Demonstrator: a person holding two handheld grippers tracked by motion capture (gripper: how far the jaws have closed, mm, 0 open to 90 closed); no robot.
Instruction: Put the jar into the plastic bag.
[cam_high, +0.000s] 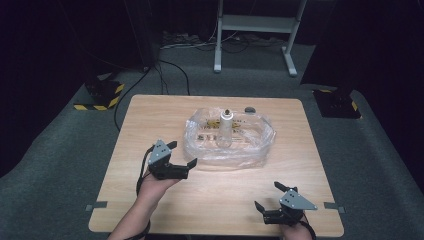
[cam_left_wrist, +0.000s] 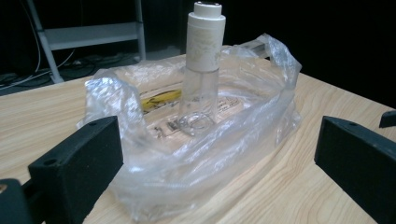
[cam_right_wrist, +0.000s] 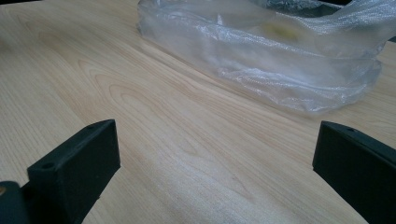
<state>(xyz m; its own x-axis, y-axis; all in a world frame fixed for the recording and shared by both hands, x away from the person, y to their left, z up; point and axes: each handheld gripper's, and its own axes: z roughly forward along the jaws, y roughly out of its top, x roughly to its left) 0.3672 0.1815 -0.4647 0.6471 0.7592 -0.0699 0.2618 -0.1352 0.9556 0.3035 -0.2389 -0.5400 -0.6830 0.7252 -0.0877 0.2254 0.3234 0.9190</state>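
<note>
Clear crinkled plastic forms a bag (cam_high: 229, 137) spread open on the wooden table (cam_high: 150, 115), its rim rolled down into a low wall around a printed bottom with yellow and black marks. Inside it, upright, stands a bottle (cam_high: 226, 128) with a clear lower body, a cream upper sleeve and a pale cap; in the left gripper view the bottle (cam_left_wrist: 201, 70) rises well above the bag's (cam_left_wrist: 261, 121) folded edge, its round base resting on the bag's floor. The bag lies in the far middle of the table, a little right of centre. Just beyond its far rim a small grey round thing (cam_high: 249, 109) sits on the wood; what it is cannot be told.

Near the bag's near-left corner, the left gripper (cam_high: 183, 154) is held in the person's left hand (cam_high: 156, 184), its jaws spread wide and pointing toward the bag, close to the plastic without touching it. In its own view the two black jaws stand far apart with the bag and bottle between and beyond them.

At the near right edge of the table the right gripper (cam_high: 267, 195) is also spread wide, with nothing between its jaws, well apart from the bag. Its own view shows bare wood (cam_right_wrist: 177, 140) between the jaws and the bag (cam_right_wrist: 289, 70) farther off.

Around the table lie grey carpet (cam_high: 380, 150), black cables and a white metal frame (cam_high: 255, 30) at the back
</note>
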